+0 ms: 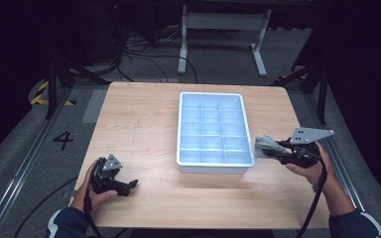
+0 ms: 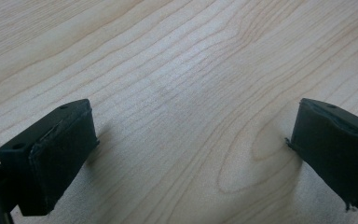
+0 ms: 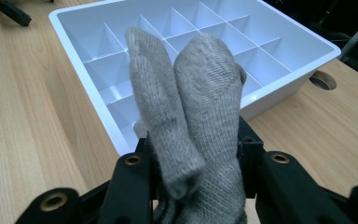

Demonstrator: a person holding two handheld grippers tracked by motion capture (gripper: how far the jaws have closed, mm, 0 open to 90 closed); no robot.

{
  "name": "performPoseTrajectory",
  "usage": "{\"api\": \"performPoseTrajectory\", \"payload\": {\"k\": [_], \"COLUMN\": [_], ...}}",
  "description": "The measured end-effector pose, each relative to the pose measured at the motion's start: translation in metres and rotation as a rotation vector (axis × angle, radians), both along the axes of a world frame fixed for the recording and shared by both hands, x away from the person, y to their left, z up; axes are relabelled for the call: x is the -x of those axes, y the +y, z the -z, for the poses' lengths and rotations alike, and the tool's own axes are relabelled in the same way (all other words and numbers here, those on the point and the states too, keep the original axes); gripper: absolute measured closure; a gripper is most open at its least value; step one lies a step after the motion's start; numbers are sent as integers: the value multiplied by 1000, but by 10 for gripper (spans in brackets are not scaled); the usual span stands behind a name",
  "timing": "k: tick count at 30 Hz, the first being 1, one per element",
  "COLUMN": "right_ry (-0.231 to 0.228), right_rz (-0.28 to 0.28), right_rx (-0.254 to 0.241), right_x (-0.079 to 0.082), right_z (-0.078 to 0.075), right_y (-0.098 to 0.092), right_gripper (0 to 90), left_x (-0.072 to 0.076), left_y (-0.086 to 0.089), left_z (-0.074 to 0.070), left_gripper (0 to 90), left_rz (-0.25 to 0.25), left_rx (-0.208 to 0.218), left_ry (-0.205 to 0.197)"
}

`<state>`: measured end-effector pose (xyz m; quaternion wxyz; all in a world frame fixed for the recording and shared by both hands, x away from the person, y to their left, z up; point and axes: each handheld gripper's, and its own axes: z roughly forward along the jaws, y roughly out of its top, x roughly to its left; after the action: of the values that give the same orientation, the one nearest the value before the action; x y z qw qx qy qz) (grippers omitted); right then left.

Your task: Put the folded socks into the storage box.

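A: What is the right hand-held gripper doing?

B: Its jaws are pinched on a folded grey sock. In the right gripper view the sock stands up from between the jaws in two thick folds.

A: And where is that sock in the scene?

B: At the right side of the bench, just beside the near right corner of the white tray. In the high view the sock lies right against the tray's right rim; whether it touches the rim I cannot tell.

A: What is the tray like?

B: A shallow white plastic tray split by thin walls into many small compartments, sitting in the middle of the bench, a little to the right.

A: And the left hand-held gripper?

B: It sits low at the near left corner of the bench, well apart from the tray. Its jaws are spread wide, with bare wood between them in the left gripper view.

A: Anything beyond the bench?

B: Grey floor with black cables and a white table frame at the far side.
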<state>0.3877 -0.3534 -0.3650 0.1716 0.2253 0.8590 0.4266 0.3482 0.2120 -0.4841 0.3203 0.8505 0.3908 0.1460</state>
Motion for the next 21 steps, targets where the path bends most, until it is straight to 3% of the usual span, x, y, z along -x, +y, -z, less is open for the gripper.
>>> {"api": "performPoseTrajectory", "payload": {"k": [21], "right_ry": [6], "right_rz": [-35], "right_rx": [22], "right_x": [-18], "right_z": [-2], "right_y": [29], "right_gripper": [667], "left_x": [0], "left_y": [0], "left_z": [0], "left_gripper": [4], "left_rz": [0], "left_rx": [1], "left_ry": [-1]}}
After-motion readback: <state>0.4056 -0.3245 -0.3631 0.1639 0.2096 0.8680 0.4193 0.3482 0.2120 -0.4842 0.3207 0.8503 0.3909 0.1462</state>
